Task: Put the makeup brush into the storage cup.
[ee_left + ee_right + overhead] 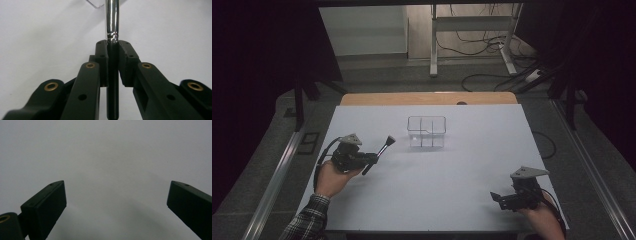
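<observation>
Inspector A: The left hand-held gripper (373, 159) is clamping the black handle of a makeup brush (382, 150), which is being carried clear of the tabletop (472, 170) near its left edge. The left gripper view is showing the pads pressing on the brush (112, 30) just below its chrome ferrule.

Inspector B: And the clear divided organiser (427, 132)?

Inspector A: It is sitting toward the far edge, around the middle, well apart from the brush, its compartments apparently empty.

Inspector B: The right hand-held gripper (498, 199)?

Inspector A: It is resting by the near right corner, jaws wide apart, holding nothing.

Inspector B: So the pick-up is looking done; carrying and dropping the brush into a compartment is probably remaining.
</observation>
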`<state>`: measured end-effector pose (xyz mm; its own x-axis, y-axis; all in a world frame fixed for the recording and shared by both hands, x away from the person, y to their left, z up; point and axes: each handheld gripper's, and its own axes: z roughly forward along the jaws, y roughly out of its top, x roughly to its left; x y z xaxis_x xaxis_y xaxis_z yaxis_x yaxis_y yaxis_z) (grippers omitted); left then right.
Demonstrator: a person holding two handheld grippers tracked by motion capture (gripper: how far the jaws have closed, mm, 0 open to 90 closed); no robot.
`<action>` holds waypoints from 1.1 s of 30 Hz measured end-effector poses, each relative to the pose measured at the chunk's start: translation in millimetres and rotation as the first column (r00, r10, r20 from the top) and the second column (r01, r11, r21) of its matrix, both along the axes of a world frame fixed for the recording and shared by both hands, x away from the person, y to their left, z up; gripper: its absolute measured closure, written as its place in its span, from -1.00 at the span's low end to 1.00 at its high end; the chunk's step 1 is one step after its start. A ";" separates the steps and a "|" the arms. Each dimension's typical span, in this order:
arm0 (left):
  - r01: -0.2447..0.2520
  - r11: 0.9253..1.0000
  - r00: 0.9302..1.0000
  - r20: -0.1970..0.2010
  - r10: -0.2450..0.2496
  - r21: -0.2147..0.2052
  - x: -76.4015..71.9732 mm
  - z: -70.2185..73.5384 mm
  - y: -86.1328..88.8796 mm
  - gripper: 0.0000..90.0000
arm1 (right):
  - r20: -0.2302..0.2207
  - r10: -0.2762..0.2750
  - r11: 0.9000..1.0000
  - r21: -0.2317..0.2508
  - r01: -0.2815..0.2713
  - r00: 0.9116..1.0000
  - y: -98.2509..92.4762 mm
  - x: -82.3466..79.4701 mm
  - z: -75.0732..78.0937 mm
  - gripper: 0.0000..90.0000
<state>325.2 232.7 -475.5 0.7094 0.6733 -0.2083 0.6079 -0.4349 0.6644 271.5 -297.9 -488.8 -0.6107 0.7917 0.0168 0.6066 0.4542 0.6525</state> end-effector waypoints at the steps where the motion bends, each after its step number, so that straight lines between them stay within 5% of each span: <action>1: 0.003 1.000 1.000 -0.001 -0.003 -0.005 -2.1 0.2 -1.3 0.76 | 0.000 0.000 1.000 -0.001 0.000 1.000 0.1 -0.1 0.0 -0.95; 33: 0.050 0.997 0.999 0.015 -0.050 -0.060 -37.7 7.5 -25.9 0.76 | 0.009 -0.007 1.000 0.018 0.007 1.000 -0.4 0.1 0.7 -0.95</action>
<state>287.4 206.8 -468.0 0.7448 0.6234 -0.2380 0.5773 -0.4232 0.6983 271.5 -298.2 -488.0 -0.6053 0.7956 0.0253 0.6040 0.4383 0.6657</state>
